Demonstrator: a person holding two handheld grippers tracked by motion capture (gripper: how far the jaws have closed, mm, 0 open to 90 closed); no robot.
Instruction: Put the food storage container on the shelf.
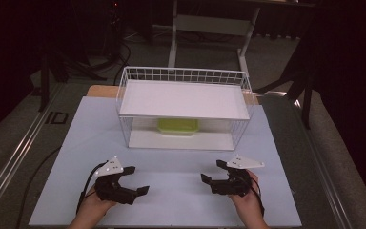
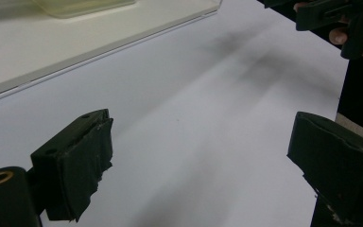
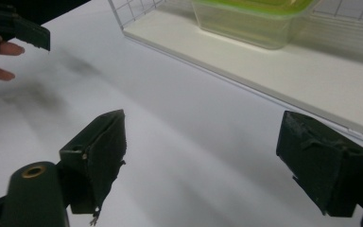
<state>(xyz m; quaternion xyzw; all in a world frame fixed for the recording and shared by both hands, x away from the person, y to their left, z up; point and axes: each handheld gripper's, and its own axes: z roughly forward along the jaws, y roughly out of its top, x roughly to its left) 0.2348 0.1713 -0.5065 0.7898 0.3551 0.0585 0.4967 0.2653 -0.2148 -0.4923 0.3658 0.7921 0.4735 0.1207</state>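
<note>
From the high view, your left gripper (image 1: 134,180) and right gripper (image 1: 213,172) are both low over the pale table sheet (image 1: 181,198), near your edge of it, tips pointed in toward each other with a stretch of bare sheet between them. Both sets of jaws are spread wide with nothing in them. Ahead of them stands a white wire rack (image 1: 183,107) with a flat white shelf on top and a white board at the bottom. On that bottom board, roughly in the middle and toward the back, sits the yellow-green container (image 1: 177,126), well apart from both grippers. It looks low, rectangular and see-through, with rounded corners.

In the left gripper view, your two black jaws stand far apart over plain sheet, holding nothing. The rack's bottom board (image 2: 66,42) runs across the top left with the container (image 2: 82,5) just peeking in at the edge, looking pale and cloudy here. Your other hand's gripper (image 2: 331,16) shows at the top right.

In the right gripper view, the jaws are again wide apart and empty. The container (image 3: 255,21) is clearer here: translucent yellowish walls with a brighter green rim or lid on top, sitting on the board behind the wire.
</note>
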